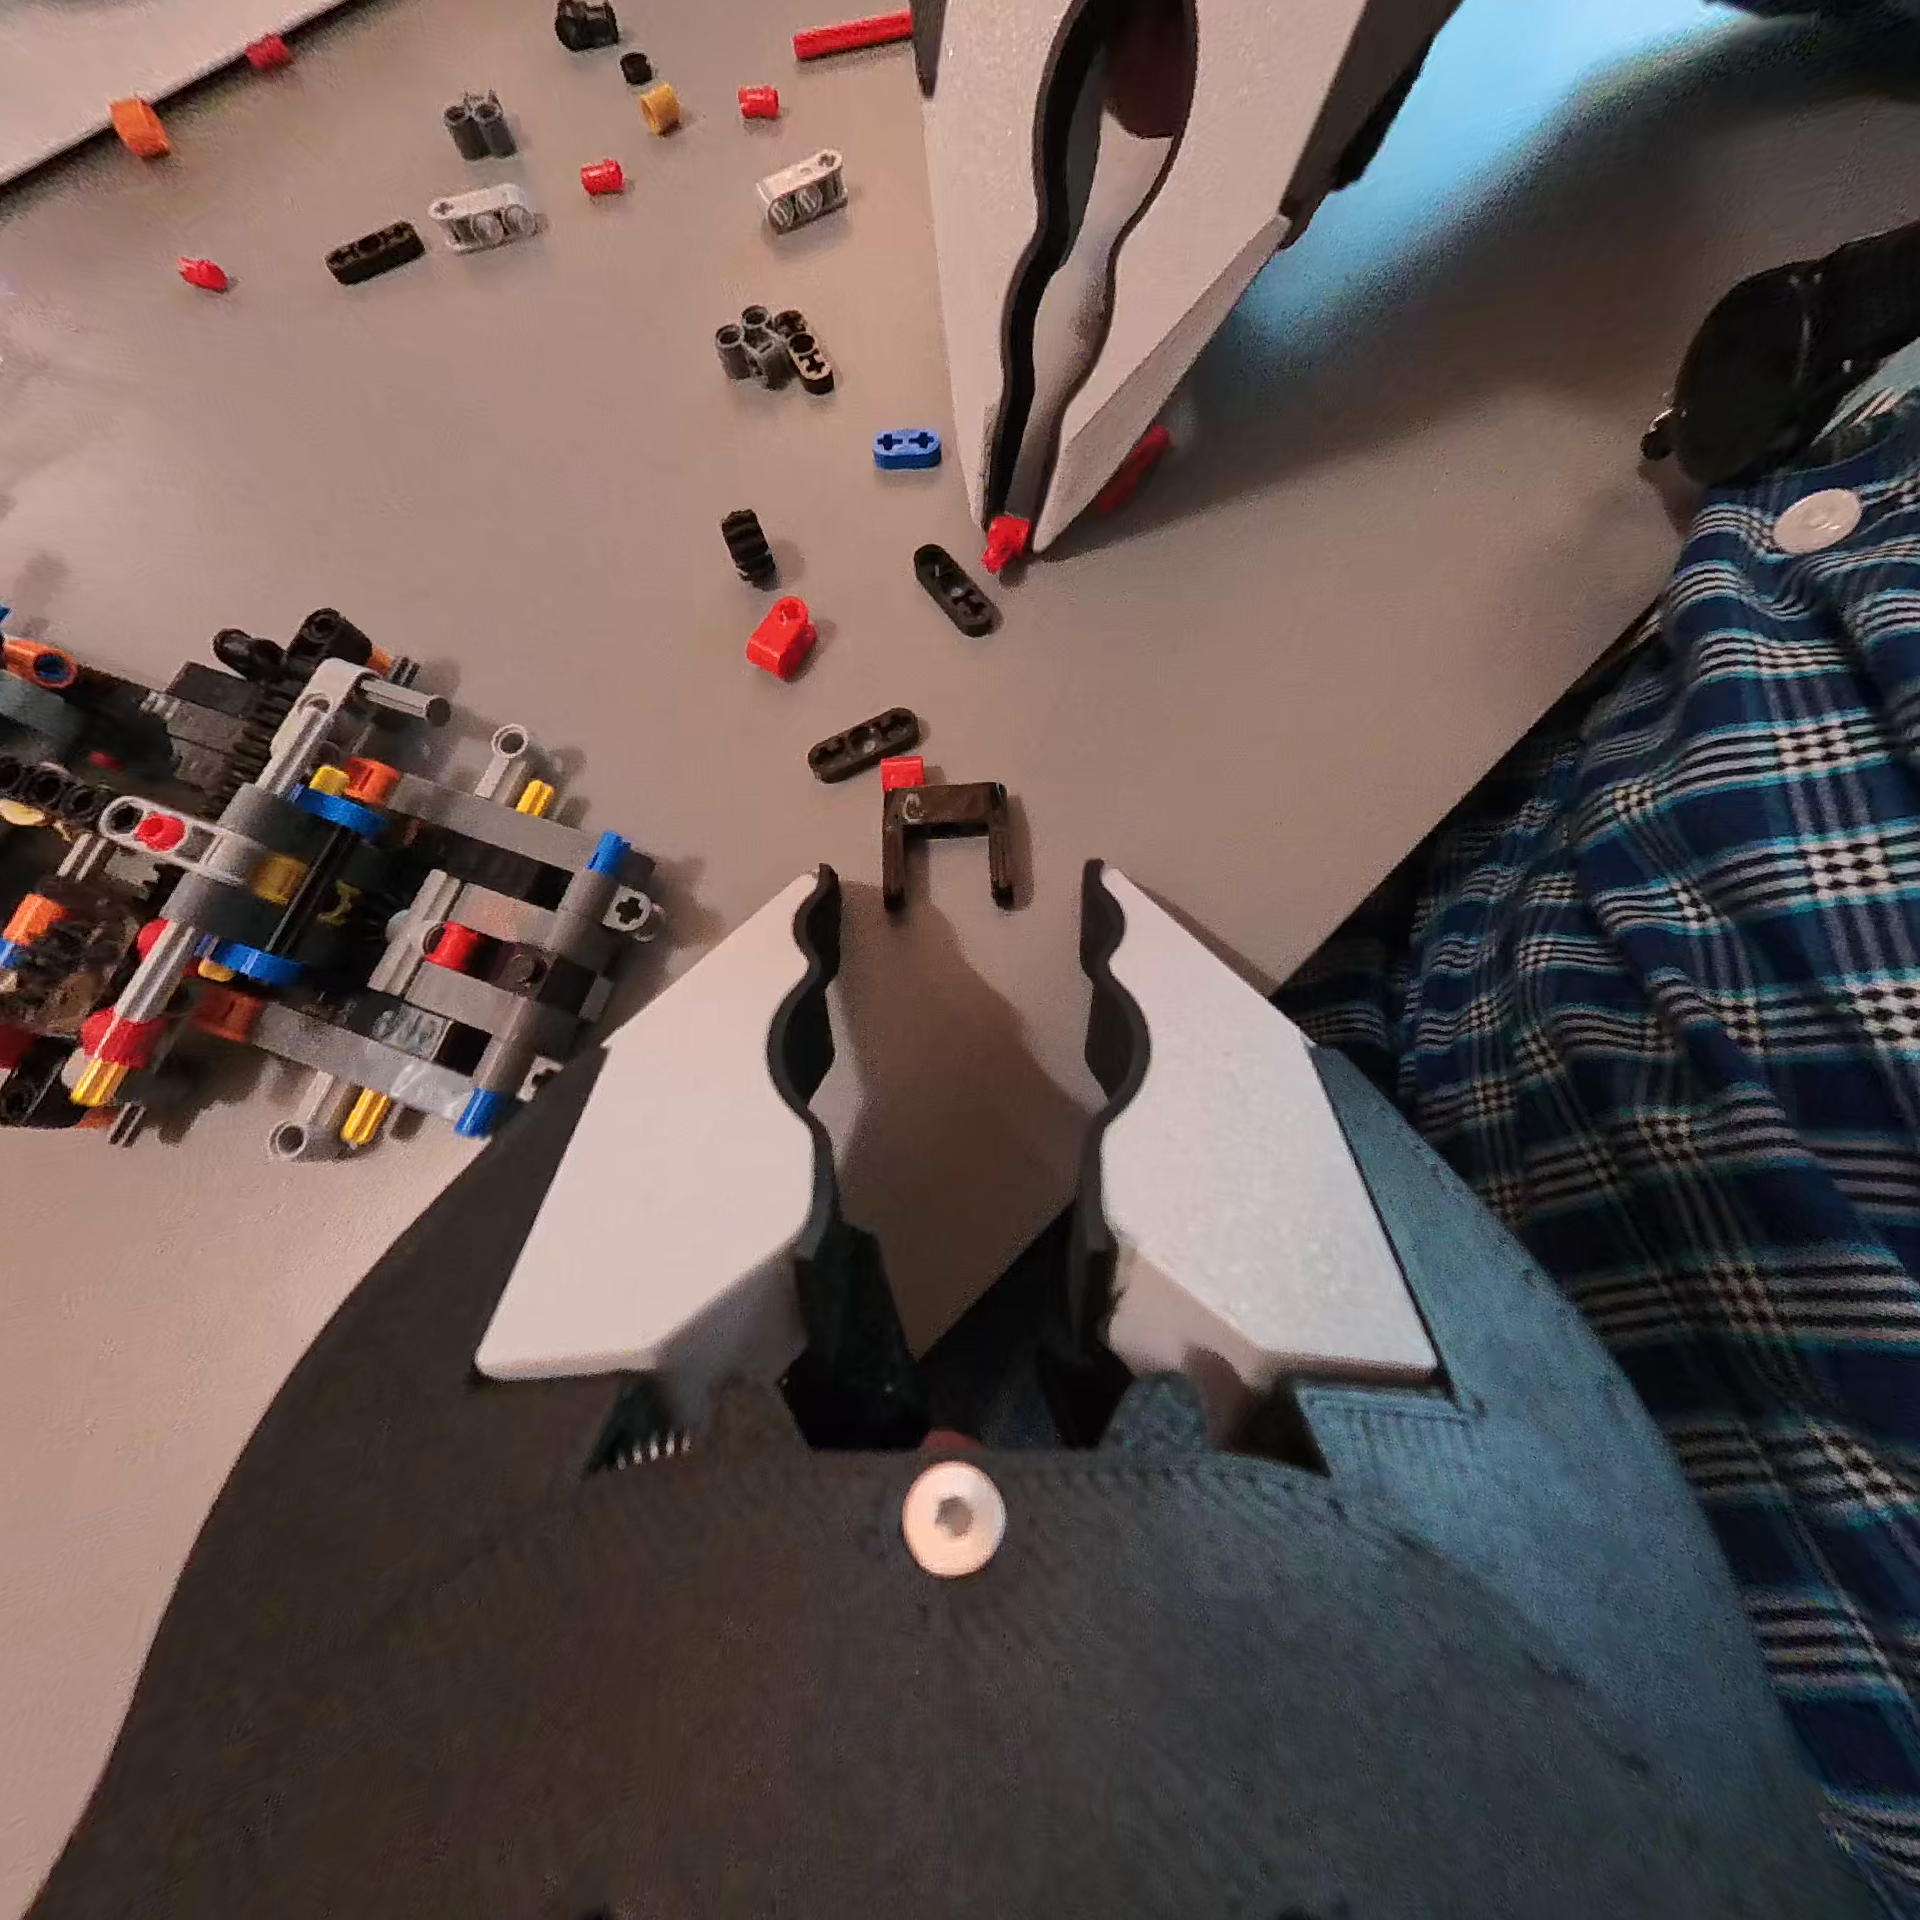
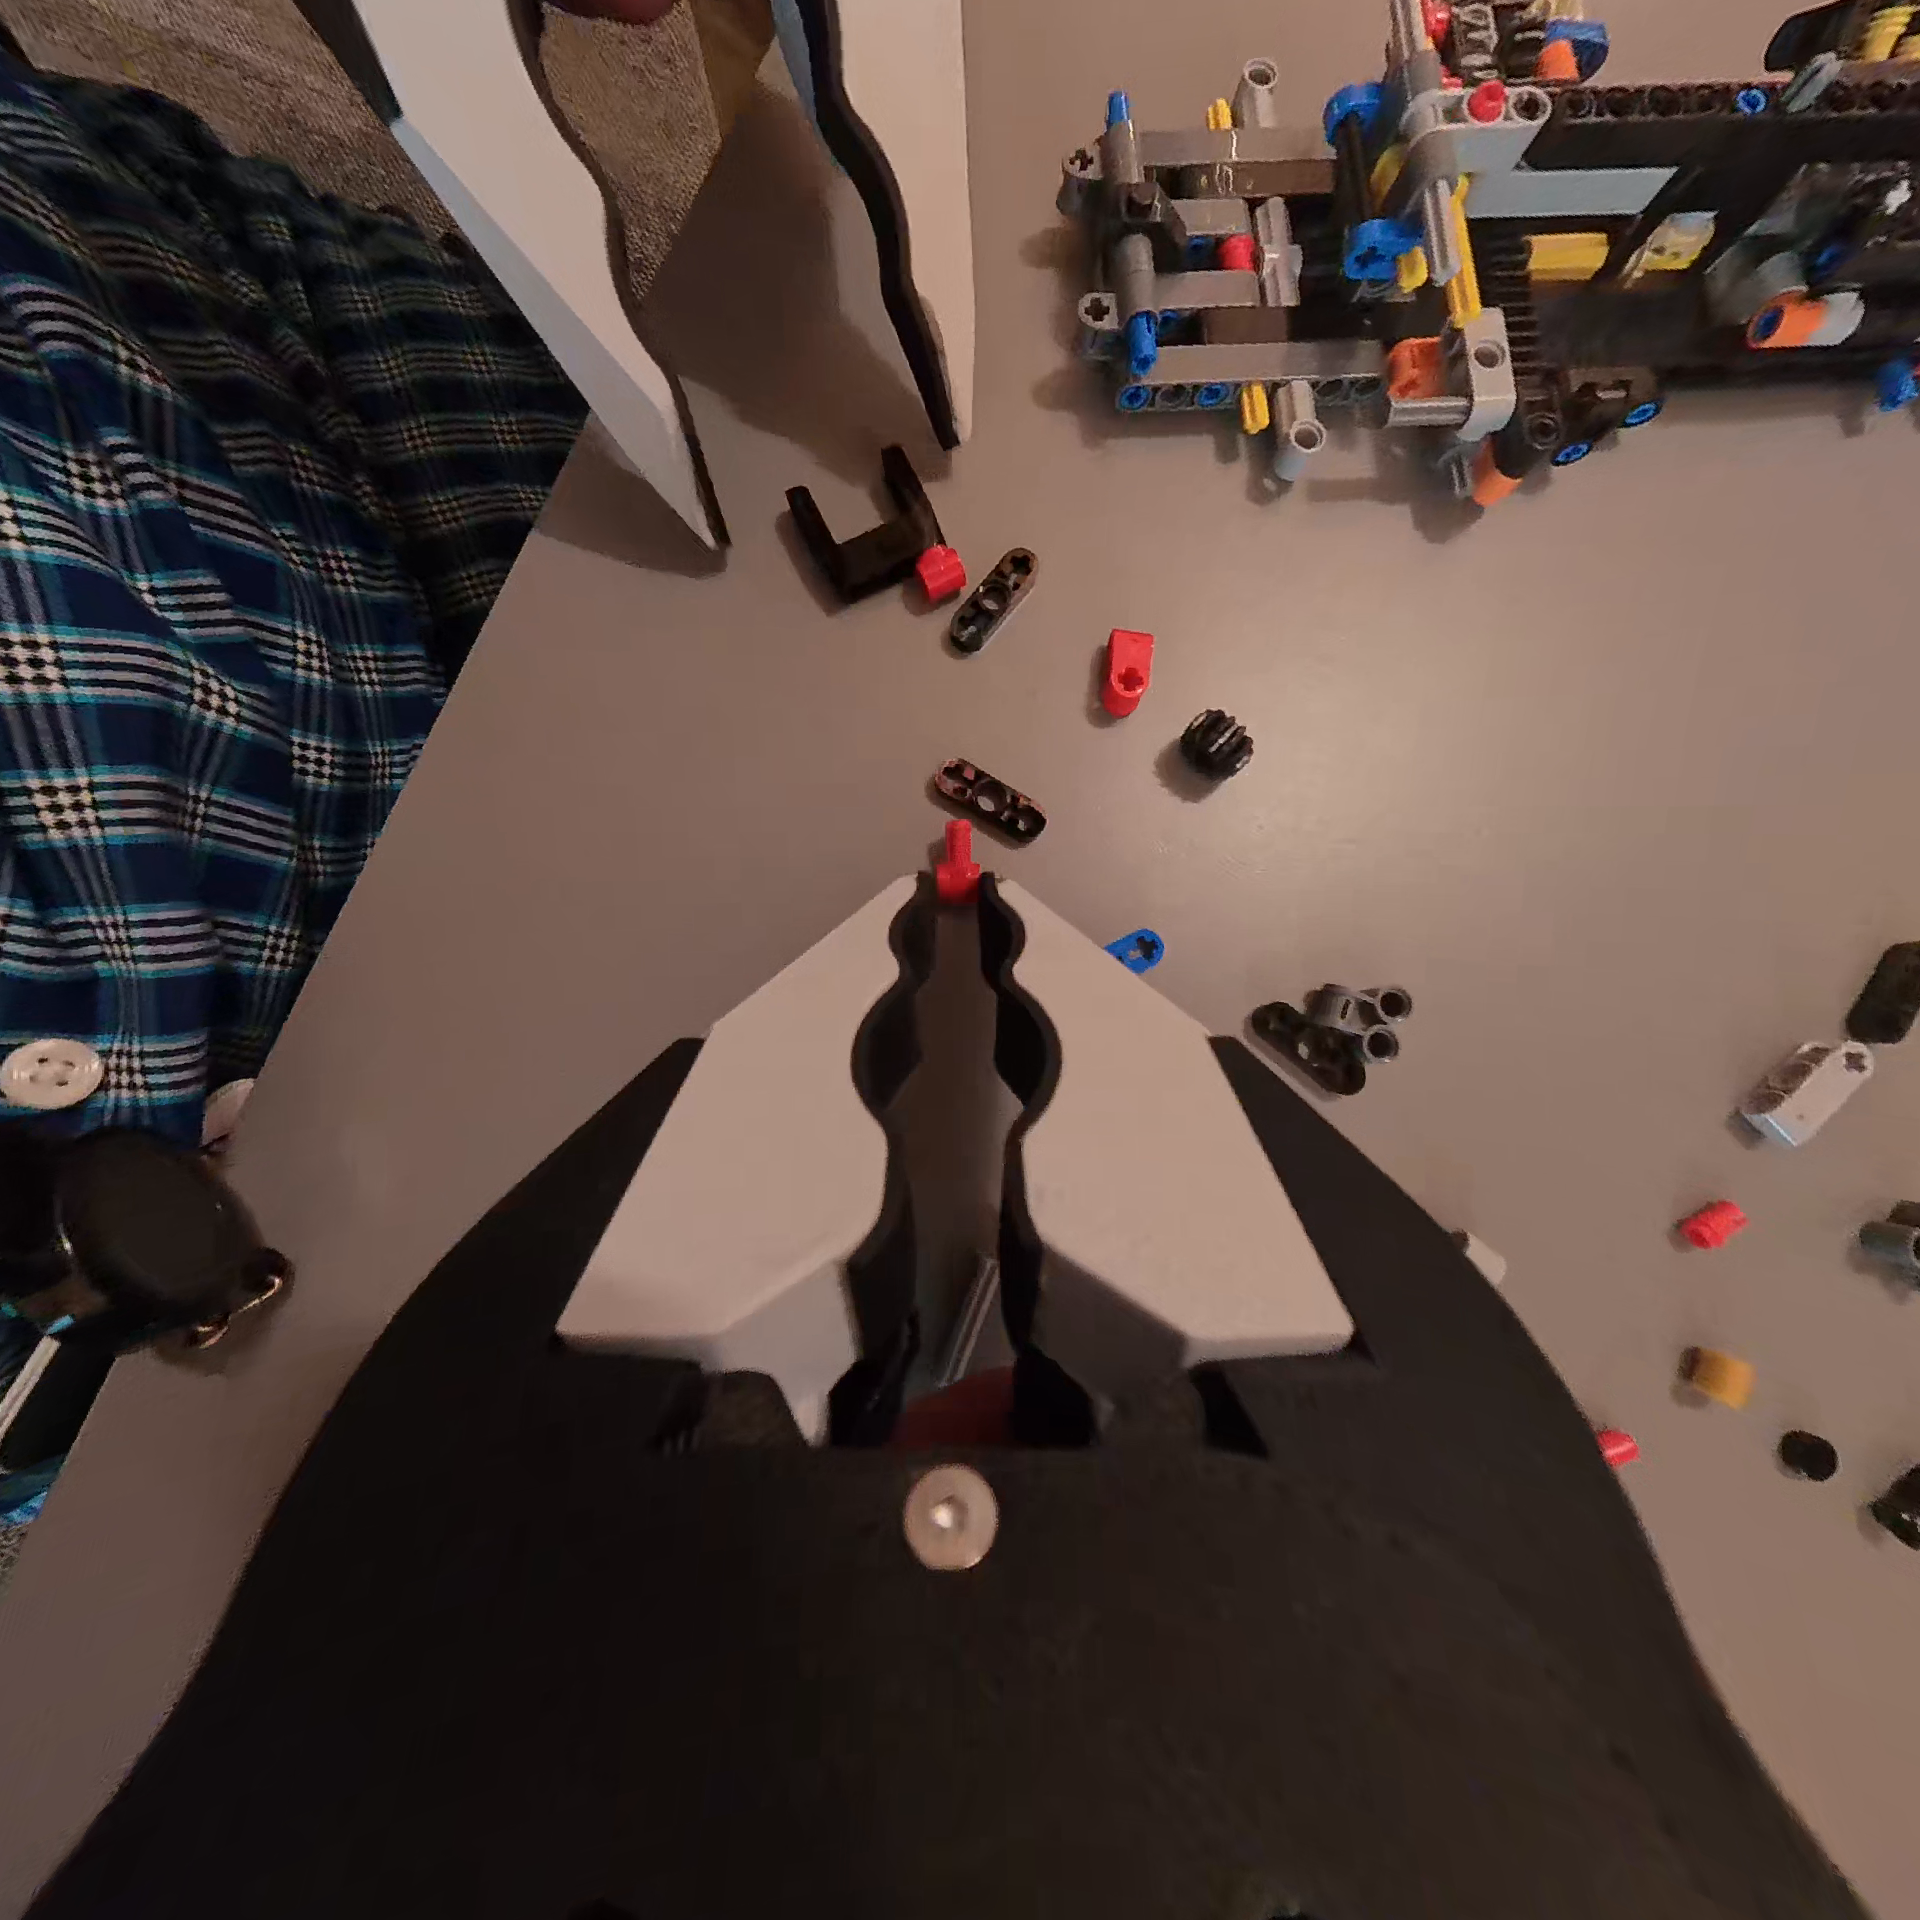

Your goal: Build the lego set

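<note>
Right hand-held gripper [image 2: 957,883]: jaws closed on a small red pin [image 2: 956,862], which sticks out past the fingertips, just above the grey counter [image 2: 1455,727]. A black liftarm [image 2: 989,799] lies on the counter just ahead of the pin.

Left hand-held gripper [image 1: 958,883]: jaws wide apart, nothing held. A black U-shaped bracket [image 1: 943,840] lies just in front of its fingertips, with a red bush [image 1: 901,772] touching the bracket's far edge.

Partly built model [image 1: 312,894]: on the counter, to the left in the left wrist view, well apart from both grippers.

Loose parts scattered between: red connector [image 2: 1124,670], black gear [image 2: 1216,748], blue liftarm [image 1: 907,448].

Plaid shirt [image 1: 1714,987] at the counter edge.
</note>
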Demonstrator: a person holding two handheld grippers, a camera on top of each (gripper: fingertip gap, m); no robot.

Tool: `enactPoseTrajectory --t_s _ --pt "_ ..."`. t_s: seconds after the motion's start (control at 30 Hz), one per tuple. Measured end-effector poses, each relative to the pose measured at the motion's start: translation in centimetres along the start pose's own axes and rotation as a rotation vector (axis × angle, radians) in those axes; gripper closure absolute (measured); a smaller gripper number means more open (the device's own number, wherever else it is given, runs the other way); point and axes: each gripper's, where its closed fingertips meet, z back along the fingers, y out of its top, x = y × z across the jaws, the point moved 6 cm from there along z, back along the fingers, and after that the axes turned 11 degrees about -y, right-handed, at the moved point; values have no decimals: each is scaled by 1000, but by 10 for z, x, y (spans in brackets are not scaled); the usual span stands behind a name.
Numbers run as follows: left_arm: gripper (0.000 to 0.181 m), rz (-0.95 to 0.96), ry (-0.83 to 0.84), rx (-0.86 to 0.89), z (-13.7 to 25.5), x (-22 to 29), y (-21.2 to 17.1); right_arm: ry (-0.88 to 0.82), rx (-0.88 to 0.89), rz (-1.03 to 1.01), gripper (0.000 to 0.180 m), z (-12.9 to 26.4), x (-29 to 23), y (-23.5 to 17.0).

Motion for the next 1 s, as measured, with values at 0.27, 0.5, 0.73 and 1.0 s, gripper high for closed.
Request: enactPoseTrajectory --t_s 0.27,0.5,0.73,1.0 --pt "153 -8 -26 4 -8 0 5 70 53 77 175 -10 -13 18" --pt "157 -16 -47 6 -9 -1 6 131 62 144 175 -21 -17 28" --pt "157 -42 -81 3 -10 -3 6 185 70 160 175 -24 -13 30" --pt "157 -55 -92 12 -10 -4 6 197 -12 240 175 -24 -13 35"
